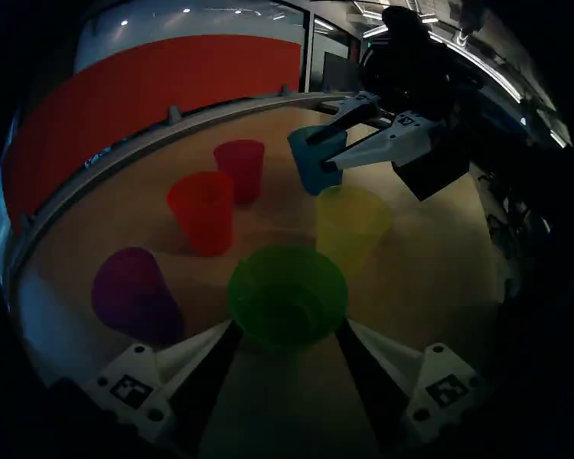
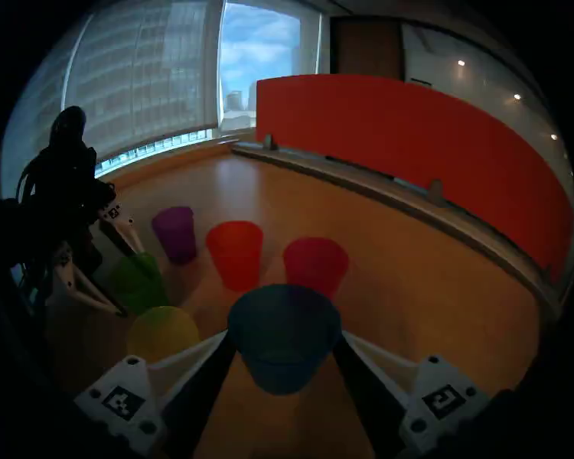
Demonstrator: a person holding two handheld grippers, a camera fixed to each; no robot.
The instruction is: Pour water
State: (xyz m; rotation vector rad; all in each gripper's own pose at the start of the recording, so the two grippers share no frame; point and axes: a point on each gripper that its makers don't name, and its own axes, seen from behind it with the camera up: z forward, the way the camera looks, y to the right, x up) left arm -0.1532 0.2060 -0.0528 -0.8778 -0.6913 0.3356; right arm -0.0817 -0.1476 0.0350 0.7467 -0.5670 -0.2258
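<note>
Wooden desk carries the spare cups. Your left tool grips the green cup, just beside the yellow cup. Your right tool is clenched on the blue cup, just past the yellow cup. Both rims up, probably so nothing spills before pouring.

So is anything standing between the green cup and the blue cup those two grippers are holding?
Nearly: the yellow cup stands roughly between the green cup in the left gripper and the blue cup in the right gripper, just off the straight line.
</note>
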